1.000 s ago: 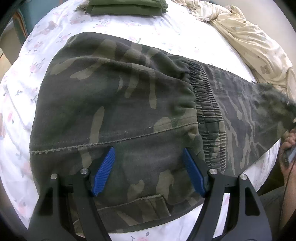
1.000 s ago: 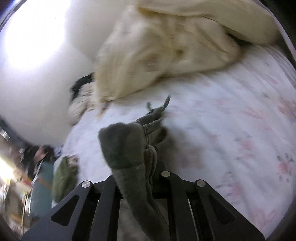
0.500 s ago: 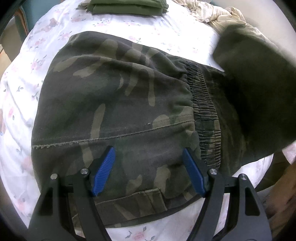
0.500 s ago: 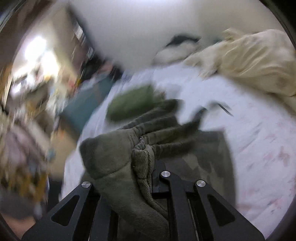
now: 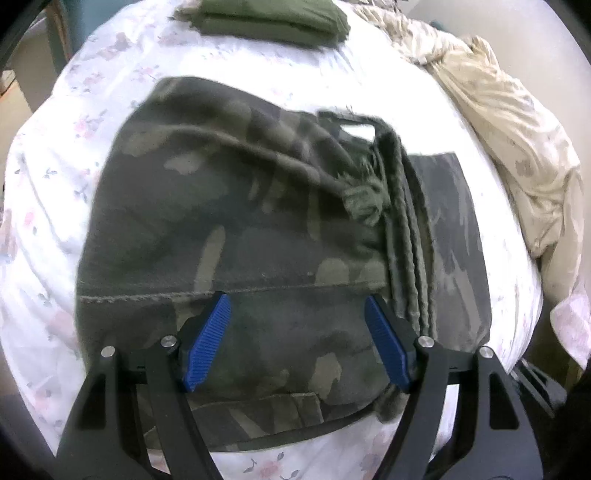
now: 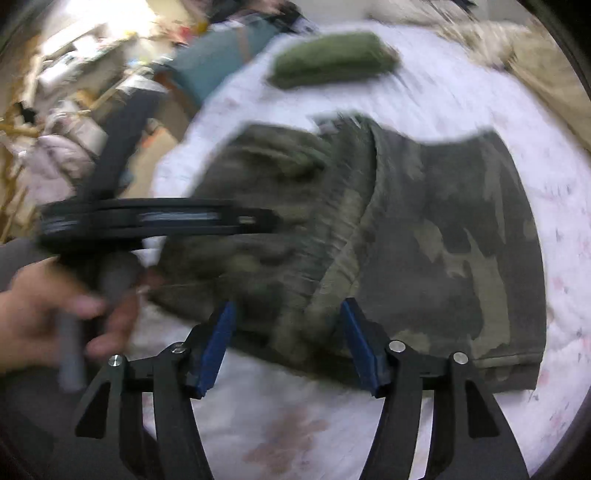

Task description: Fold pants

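Note:
The camouflage pants (image 5: 240, 229) lie folded on the floral bed sheet, with the leg cuffs (image 5: 399, 236) laid over near the waistband. My left gripper (image 5: 297, 332) is open and empty, low over the near edge of the pants. In the right wrist view the pants (image 6: 424, 236) lie in front of my right gripper (image 6: 288, 332), which is open and empty at their near edge. The left gripper's body (image 6: 147, 221) and the hand holding it (image 6: 48, 306) show at the left of that view, blurred.
A folded olive-green garment (image 5: 273, 18) lies at the far side of the bed (image 5: 55, 155); it also shows in the right wrist view (image 6: 332, 59). A crumpled cream blanket (image 5: 517, 122) lies at the right. Room clutter (image 6: 66, 92) stands beyond the bed's left edge.
My right gripper carried the leg cuffs over onto the pants, let go and opened. The pants are now folded shorter. My left gripper stayed open and rose back slightly.

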{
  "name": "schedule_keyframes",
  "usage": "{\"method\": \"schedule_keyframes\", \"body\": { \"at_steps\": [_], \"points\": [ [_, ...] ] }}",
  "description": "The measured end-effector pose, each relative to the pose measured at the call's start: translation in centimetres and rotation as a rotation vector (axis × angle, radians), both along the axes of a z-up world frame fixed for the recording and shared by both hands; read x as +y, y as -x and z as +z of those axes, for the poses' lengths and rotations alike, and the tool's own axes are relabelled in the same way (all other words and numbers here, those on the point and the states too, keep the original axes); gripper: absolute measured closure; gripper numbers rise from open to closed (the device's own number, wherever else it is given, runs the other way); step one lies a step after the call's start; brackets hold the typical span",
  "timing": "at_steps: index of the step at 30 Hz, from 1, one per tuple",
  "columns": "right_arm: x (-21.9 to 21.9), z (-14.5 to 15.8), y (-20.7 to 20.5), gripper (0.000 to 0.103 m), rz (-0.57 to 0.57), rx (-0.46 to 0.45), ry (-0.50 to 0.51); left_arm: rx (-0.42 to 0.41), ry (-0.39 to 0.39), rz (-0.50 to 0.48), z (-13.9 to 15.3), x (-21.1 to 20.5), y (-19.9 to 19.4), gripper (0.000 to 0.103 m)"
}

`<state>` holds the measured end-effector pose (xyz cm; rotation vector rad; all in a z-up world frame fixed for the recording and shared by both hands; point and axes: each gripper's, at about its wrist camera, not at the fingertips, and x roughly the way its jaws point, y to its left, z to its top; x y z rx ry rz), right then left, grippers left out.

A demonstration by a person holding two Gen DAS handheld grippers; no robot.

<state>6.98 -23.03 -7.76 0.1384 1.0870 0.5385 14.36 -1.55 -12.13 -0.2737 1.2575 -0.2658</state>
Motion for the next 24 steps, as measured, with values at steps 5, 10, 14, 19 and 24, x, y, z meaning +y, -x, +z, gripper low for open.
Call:
{"method": "schedule_keyframes", "body": {
  "at_steps": [5,10,14,19,24],
  "points": [
    [-4.6,1.0,-1.1,0.052,-0.244,-0.041,-0.090,-0.043,-0.010,-0.006,0.7,-0.1,0.2,0.031],
    [-5.5,-5.8,-3.9,0.087,-0.343,0.213,-0.202,-0.073,-0.047,-0.079,0.7,-1.5,0.8,0.031],
    [-3.6,-7.2,-4.4,0.084,-0.289,0.273,-0.177,-0.067,-0.055,-0.078,0.6,-1.2,1.1,0.031],
    [-9.7,-2.8,-7.6,0.083,-0.398,0.180,-0.213,-0.061,-0.034,-0.029,0.9,0.0,1.1,0.031],
    [-15.9,-0.3,-14.3,0.088,-0.541,0.071,-0.015,-0.114,-0.088,0.033,2.1,1.1,0.4,0.031]
  ]
}}
